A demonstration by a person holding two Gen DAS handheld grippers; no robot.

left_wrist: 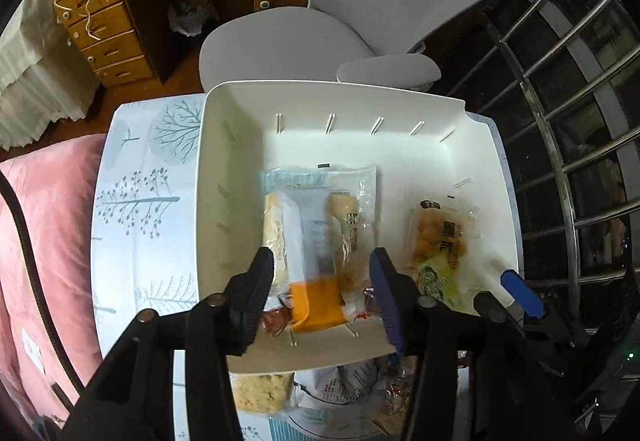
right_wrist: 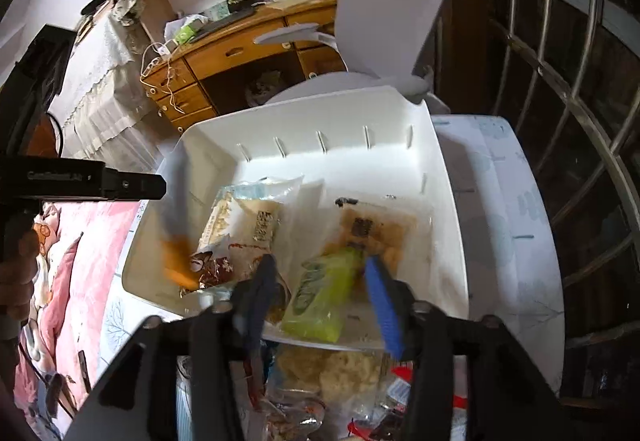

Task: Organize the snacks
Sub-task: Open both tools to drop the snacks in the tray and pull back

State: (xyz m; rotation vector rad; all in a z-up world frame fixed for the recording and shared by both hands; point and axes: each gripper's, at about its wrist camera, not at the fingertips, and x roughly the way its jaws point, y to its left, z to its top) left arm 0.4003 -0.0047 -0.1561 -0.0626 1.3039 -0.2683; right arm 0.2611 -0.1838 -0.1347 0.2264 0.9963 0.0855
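Both grippers hang over a white bin (left_wrist: 224,161) on a tree-print tablecloth (left_wrist: 144,201). The left gripper (left_wrist: 322,277), jaws apart and gripping nothing, frames an orange-ended snack packet (left_wrist: 316,261) lying on the bin floor below its fingertips. The right gripper (right_wrist: 320,293), likewise parted and pressing on nothing, has a green snack packet (right_wrist: 320,297) between its fingers, resting at the bin's near wall. More snacks (right_wrist: 332,369) lie outside, just below that wall

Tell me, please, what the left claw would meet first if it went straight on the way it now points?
Most likely the blurred orange snack packet lying in the white plastic bin, which sits between the left claw's open fingers; depth is uncertain.
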